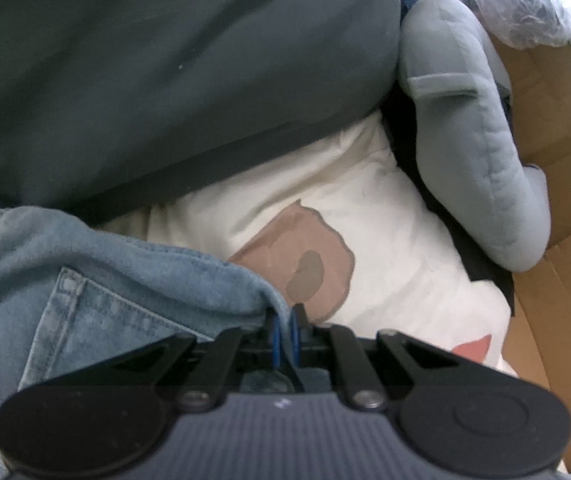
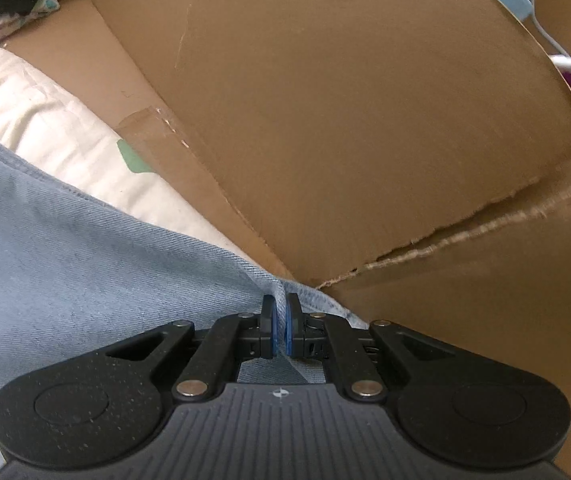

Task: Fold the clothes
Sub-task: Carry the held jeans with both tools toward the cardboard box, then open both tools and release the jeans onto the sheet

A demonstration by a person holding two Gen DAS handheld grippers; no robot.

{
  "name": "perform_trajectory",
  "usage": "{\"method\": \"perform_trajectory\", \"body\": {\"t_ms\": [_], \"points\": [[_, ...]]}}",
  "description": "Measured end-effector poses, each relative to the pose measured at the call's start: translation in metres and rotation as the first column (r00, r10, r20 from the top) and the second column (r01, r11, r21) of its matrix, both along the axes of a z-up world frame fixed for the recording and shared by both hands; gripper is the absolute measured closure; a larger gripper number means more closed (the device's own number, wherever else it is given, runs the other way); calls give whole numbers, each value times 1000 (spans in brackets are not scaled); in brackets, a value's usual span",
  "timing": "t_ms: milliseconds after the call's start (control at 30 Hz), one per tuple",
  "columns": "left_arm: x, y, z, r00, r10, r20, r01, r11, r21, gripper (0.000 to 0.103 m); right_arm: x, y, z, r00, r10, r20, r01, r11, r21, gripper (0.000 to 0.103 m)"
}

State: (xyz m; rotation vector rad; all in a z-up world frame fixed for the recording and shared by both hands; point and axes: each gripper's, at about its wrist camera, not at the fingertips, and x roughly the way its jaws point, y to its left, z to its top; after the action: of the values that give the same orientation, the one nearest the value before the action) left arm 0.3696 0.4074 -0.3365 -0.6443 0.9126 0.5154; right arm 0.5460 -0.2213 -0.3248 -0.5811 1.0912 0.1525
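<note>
Looked like a home, likely a bedroom or storage corner. Soft bedding: a white printed sheet [image 1: 365, 216] under a dark grey cushion [image 1: 165, 72], with a grey plush toy [image 1: 485, 152] at the right. Cardboard boxes [image 2: 345, 120] stood close by, jeans [image 1: 105, 280] lay near, crumpled plastic wrap [image 1: 533, 12] far right.

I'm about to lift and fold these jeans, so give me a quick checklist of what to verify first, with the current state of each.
1. Left gripper shut on the jeans: ok.
2. Right gripper shut on the jeans' edge: ok.
3. Fabric seated deep between the fingers: cannot tell.
4. Space on the right: not ok, cardboard box sits close.
5. Space ahead of the left gripper: not ok, dark grey garment and white printed cloth crowd it.
6. Jeans free of other clothes: cannot tell.
</note>
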Motion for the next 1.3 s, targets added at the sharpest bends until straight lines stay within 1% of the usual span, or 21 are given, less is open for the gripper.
{"method": "perform_trajectory", "body": {"t_ms": [67, 167, 200, 233, 300, 367, 433, 533, 633, 733, 800, 867, 900, 933, 967, 1000, 1067, 1133, 1200, 1300], "points": [[4, 2, -4, 1000, 1, -21, -2, 1000, -13, 97, 4, 2, -2, 1000, -5, 0, 5, 1000, -4, 102], [8, 1, -7, 998, -25, -58, 24, 1000, -20, 94, 7, 3, -9, 1000, -15, -5, 15, 1000, -8, 101], [10, -2, -5, 997, -43, -62, 42, 999, -20, 93, 7, 4, -11, 1000, -18, -8, 18, 1000, -9, 101], [11, -4, -4, 996, -60, -67, 59, 998, -20, 87, 8, 4, -14, 1000, -21, -10, 21, 1000, -10, 101], [13, -8, -2, 994, -81, -68, 78, 996, -37, 85, 9, 4, -19, 999, -28, -15, 28, 1000, -12, 101], [15, -12, -2, 993, -96, -73, 94, 995, -33, 86, 10, 4, -22, 999, -33, -16, 32, 999, -11, 101], [17, -14, -1, 992, -102, -71, 101, 994, -31, 94, 9, 4, -21, 999, -34, -8, 34, 999, -8, 101], [14, -10, 0, 998, -58, -30, 56, 997, -51, 97, 7, 6, -17, 999, -35, 4, 35, 999, -6, 101], [14, -7, 0, 999, -46, -13, 45, 997, -55, 97, 6, 6, -12, 999, -43, 12, 43, 999, 2, 101], [15, -6, -3, 999, -38, -12, 37, 998, -59, 97, 9, 3, -10, 998, -51, 22, 51, 999, 3, 102], [18, -6, -6, 999, -41, -25, 39, 998, -55, 97, 10, 3, -11, 998, -60, 24, 60, 998, 5, 102], [25, -9, -9, 995, -67, -68, 63, 997, -53, 93, 11, 5, -17, 998, -65, 21, 65, 998, -2, 100], [27, -11, -8, 993, -85, -77, 81, 995, -56, 87, 11, 6, -19, 997, -79, 14, 79, 997, -9, 98], [28, -14, -4, 990, -115, -78, 110, 992, -56, 79, 10, 8, -22, 996, -92, 7, 92, 996, -17, 92], [29, -18, 1, 986, -152, -72, 149, 988, -48, 75, 10, 9, -24, 994, -106, 0, 106, 994, -24, 85], [29, -24, 7, 979, -194, -70, 192, 981, -30, 70, 4, 12, -22, 996, -87, 13, 87, 996, -24, 82], [31, -35, 16, 956, -280, -86, 283, 959, 18, 70, -9, 20, -15, 999, -37, 35, 38, 999, -18, 69], [33, -46, 25, 922, -375, -92, 381, 922, 61, 70, -22, 28, -5, 999, 10, 51, -10, 1000, 2, 69], [36, -56, 32, 884, -457, -96, 466, 879, 104, 69, -32, 35, 8, 996, 52, 66, -56, 997, 54, 69], [43, -68, 40, 841, -527, -118, 540, 825, 165, 68, -44, 47, 23, 990, 115, 86, -126, 984, 125, 69]]}}
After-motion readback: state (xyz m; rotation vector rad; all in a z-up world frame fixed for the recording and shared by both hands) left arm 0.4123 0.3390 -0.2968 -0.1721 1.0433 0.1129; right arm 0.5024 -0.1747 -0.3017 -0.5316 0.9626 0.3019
